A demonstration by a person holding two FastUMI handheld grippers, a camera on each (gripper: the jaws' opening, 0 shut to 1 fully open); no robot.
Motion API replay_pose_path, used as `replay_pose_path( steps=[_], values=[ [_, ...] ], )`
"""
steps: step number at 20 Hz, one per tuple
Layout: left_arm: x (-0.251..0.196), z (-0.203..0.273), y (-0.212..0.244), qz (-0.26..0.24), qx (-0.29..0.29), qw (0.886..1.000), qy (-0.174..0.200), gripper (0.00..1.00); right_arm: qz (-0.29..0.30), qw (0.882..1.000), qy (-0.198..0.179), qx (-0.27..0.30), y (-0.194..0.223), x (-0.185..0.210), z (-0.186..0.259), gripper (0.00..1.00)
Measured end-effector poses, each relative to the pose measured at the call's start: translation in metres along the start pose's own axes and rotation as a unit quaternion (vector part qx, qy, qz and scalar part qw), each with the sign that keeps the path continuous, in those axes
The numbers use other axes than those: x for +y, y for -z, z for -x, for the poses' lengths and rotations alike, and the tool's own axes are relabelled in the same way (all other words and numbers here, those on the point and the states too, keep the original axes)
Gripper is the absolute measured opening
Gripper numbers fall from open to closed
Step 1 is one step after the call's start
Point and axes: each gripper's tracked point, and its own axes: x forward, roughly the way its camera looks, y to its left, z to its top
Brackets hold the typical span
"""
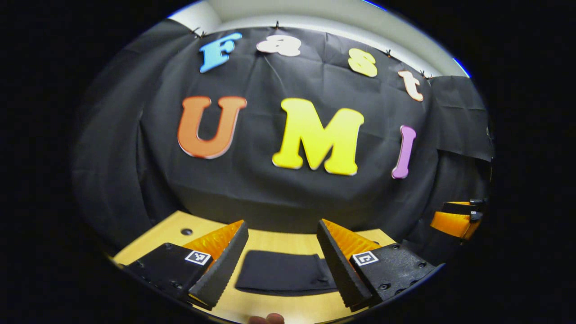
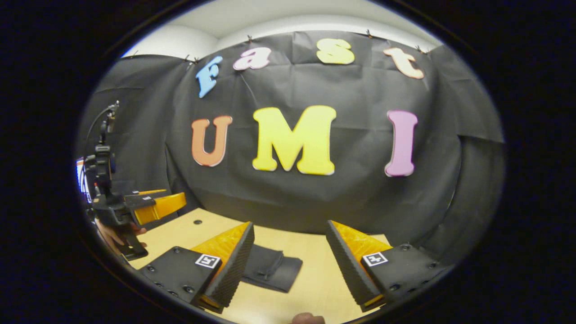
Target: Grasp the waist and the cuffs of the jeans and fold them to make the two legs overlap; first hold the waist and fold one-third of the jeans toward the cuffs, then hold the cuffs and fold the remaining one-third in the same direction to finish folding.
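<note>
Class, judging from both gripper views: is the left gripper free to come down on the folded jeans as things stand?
Probably yes. The left gripper hangs open above the jeans, which lie folded on the bare wooden table. The right gripper is off to the side.

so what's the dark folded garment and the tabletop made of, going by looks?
Folded jeans: dark woven cloth, likely denim; matte, soft edges, a seam visible in the right gripper view. Table: pale yellow board, probably wood laminate; smooth, even tone, one small round hole. Neither is certain from looks.
</note>
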Motion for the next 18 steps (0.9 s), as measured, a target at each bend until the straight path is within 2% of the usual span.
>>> replay_pose_path(
  steps=[3,6,7,8,9,10,11,12,15,16,17,18],
  values=[
    [0.029,0.027,-0.049,-0.011,-0.040,0.999,-0.023,0.98,-0.007,0.999,-0.018,-0.037,-0.028,0.046,-0.008,0.94],
    [0.053,0.052,-0.072,-0.025,-0.053,0.997,-0.040,0.98,0.005,0.998,0.000,-0.056,-0.036,0.065,-0.010,0.93],
    [0.060,0.062,-0.077,-0.027,-0.056,0.997,-0.044,0.98,0.009,0.998,0.005,-0.061,-0.037,0.072,-0.011,0.98],
    [0.067,0.069,-0.079,-0.026,-0.058,0.997,-0.051,0.98,0.014,0.998,0.010,-0.063,-0.037,0.081,-0.010,0.98],
    [0.073,0.074,-0.081,-0.024,-0.062,0.996,-0.057,0.98,0.019,0.998,0.013,-0.066,-0.038,0.089,-0.010,0.93],
    [0.079,0.079,-0.081,-0.019,-0.063,0.996,-0.061,0.98,0.023,0.997,0.021,-0.067,-0.040,0.092,-0.010,0.93],
    [0.083,0.083,-0.080,-0.013,-0.063,0.996,-0.065,0.98,0.024,0.997,0.025,-0.070,-0.041,0.095,-0.010,0.98],
    [0.086,0.084,-0.077,-0.005,-0.057,0.996,-0.066,0.98,0.026,0.996,0.027,-0.078,-0.044,0.100,-0.009,0.94],
    [0.100,0.090,-0.074,0.007,-0.054,0.996,-0.073,0.98,0.033,0.995,0.043,-0.085,-0.050,0.104,-0.003,0.93],
    [0.103,0.090,-0.075,0.009,-0.053,0.996,-0.073,0.93,0.031,0.995,0.046,-0.084,-0.049,0.108,-0.001,0.94],
    [0.104,0.091,-0.075,0.009,-0.053,0.996,-0.074,0.98,0.030,0.995,0.047,-0.084,-0.049,0.110,0.000,0.94],
    [0.105,0.092,-0.075,0.009,-0.054,0.996,-0.074,0.98,0.031,0.995,0.047,-0.084,-0.049,0.111,-0.003,0.94]
  ],
)
